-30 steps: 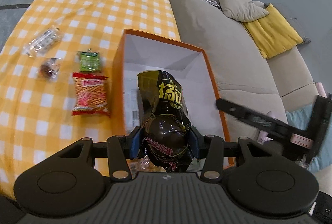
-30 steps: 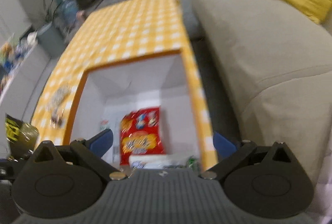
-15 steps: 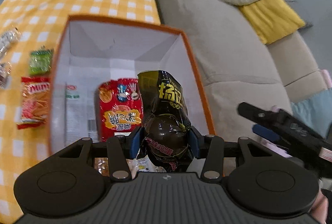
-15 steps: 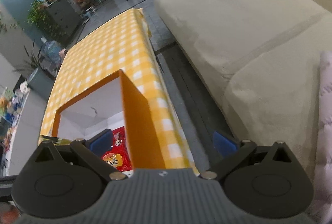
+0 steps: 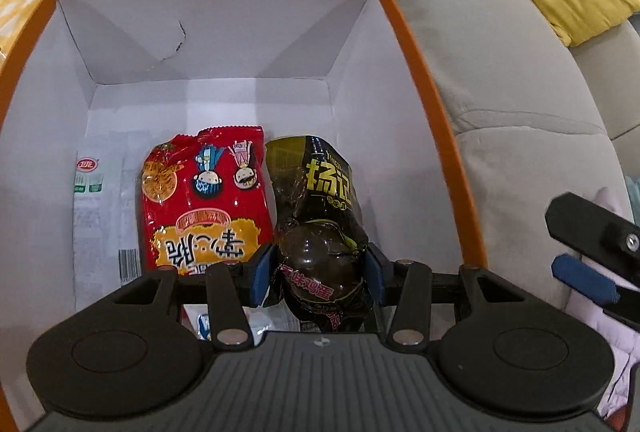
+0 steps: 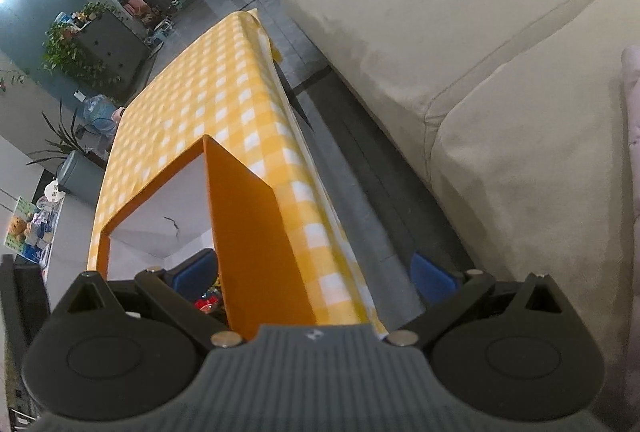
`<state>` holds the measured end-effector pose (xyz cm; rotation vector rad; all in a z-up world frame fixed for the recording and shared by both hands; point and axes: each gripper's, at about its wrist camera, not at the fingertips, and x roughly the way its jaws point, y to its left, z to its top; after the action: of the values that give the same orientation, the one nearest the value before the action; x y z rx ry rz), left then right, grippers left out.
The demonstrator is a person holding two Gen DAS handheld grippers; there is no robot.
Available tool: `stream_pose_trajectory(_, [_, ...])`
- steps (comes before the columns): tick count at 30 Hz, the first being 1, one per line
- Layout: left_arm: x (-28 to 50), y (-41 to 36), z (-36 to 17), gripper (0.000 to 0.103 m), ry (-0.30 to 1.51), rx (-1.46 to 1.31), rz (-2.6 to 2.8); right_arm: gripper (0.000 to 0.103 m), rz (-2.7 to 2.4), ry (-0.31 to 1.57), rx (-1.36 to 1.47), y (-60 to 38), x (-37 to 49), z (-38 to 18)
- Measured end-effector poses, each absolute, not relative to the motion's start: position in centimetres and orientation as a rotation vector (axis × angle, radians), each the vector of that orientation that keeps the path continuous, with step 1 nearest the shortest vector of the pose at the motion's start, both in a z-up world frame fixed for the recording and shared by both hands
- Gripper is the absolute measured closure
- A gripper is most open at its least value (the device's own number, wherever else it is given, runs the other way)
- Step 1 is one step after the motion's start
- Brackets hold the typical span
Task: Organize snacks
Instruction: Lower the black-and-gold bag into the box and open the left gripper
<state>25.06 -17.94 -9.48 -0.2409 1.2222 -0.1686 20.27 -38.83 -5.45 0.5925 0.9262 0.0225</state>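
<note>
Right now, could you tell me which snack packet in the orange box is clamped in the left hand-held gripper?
The glossy black packet with yellow lettering; the red one beside it lies free.

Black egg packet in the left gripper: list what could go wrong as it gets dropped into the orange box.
1. The left gripper is shut on the black egg packet, close beside the red snack bag; on release it may land overlapping that bag.
2. The packet looks bulgy and glossy, so it may roll or tip.
3. The right gripper, open, straddles the orange box wall and might nudge it.
</note>
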Motion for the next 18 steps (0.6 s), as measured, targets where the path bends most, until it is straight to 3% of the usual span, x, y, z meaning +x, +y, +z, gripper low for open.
stream_pose_trajectory(3, [25.4, -17.8, -9.6, 0.046, 1.223, -0.265, -0.171, 0.003, 0.041, 0.929, 0.596, -38.4, 20.5, -5.4])
stream_pose_trajectory(9, [25.5, -16.4, -9.6, 0.029, 1.212, -0.336, -0.183, 0.003, 0.069, 0.938, 0.532, -37.1, 20.8, -5.2])
stream_pose_trajectory(14, [24.6, -14.6, -8.7, 0.029, 1.199, -0.467, -0.257, 0.003, 0.041, 0.955, 0.509, -37.0, 21.0, -5.5])
stream_pose_trajectory(15, [24.5, -14.3, -8.6, 0.03, 1.197, -0.472, -0.278, 0.003, 0.038, 0.957, 0.512, -37.1, 21.0, -5.7])
stream_pose_trajectory(17, [24.2, -14.0, -8.2, 0.047, 1.196, -0.476, -0.299, 0.003, 0.03, 0.959, 0.515, -37.2, 20.9, -5.8])
stream_pose_trajectory(18, [24.1, -14.0, -8.2, 0.05, 1.193, -0.482, -0.295, 0.003, 0.028, 0.959, 0.515, -37.3, 20.8, -5.8])
